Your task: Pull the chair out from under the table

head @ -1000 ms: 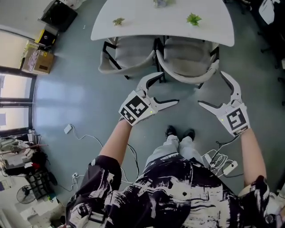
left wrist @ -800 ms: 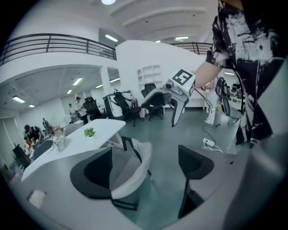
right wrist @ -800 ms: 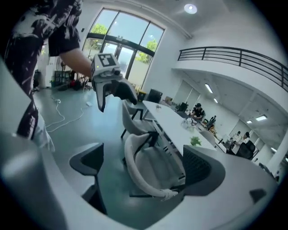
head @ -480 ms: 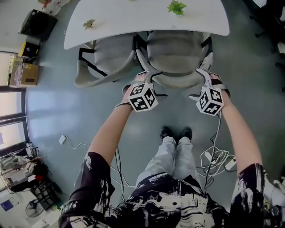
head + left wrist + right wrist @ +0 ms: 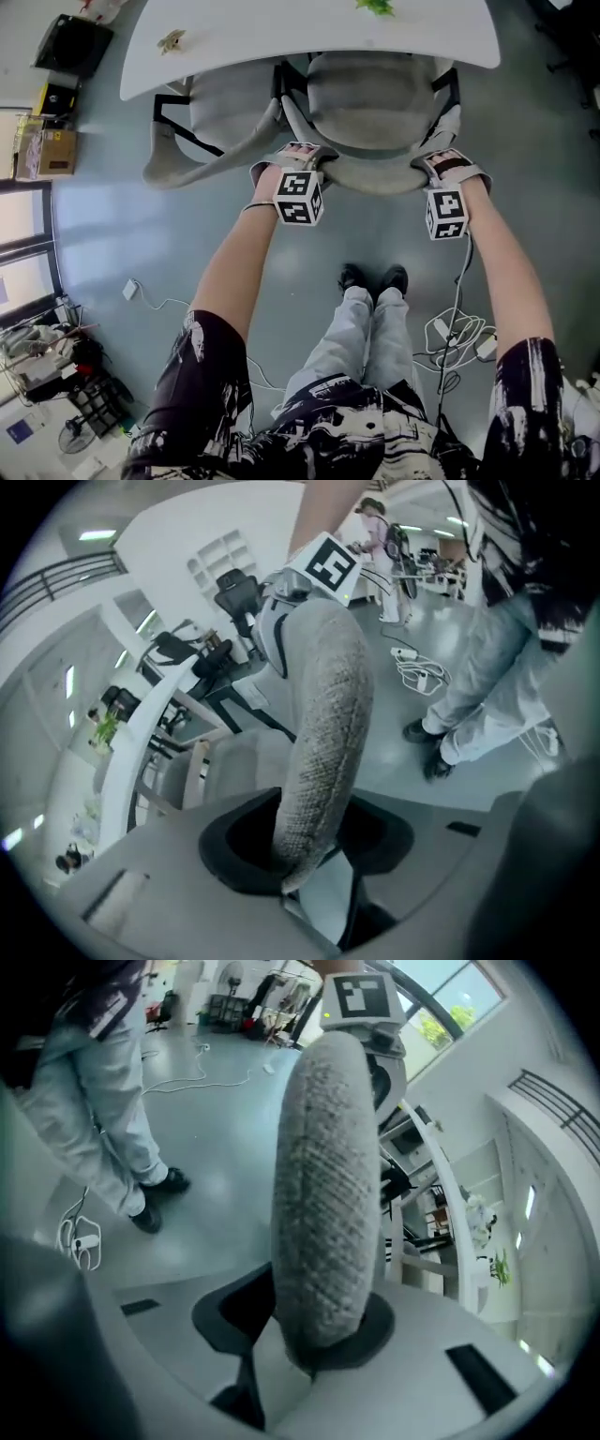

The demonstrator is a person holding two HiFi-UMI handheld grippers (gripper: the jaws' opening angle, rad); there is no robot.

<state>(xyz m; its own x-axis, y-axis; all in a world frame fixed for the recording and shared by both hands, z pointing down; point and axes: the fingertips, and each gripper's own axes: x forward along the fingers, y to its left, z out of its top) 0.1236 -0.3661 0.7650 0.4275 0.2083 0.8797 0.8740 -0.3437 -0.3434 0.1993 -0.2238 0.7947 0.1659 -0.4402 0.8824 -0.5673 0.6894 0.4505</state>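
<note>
the person's shoes (image 5: 373,278) stand at centre. just beyond, the left gripper (image 5: 296,157) at 11 o'clock and the right gripper (image 5: 450,164) at 1 have just been closing, and each now pinches the padded back rim of the chair (image 5: 373,94). the chair sits at 12, tucked under the white table (image 5: 281,33), with a second chair (image 5: 220,117) at 10.

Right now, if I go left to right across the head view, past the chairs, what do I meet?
Cardboard box → empty chair → left gripper → held chair → right gripper. Both grippers' jaws have just been closing on the held chair's backrest.
</note>
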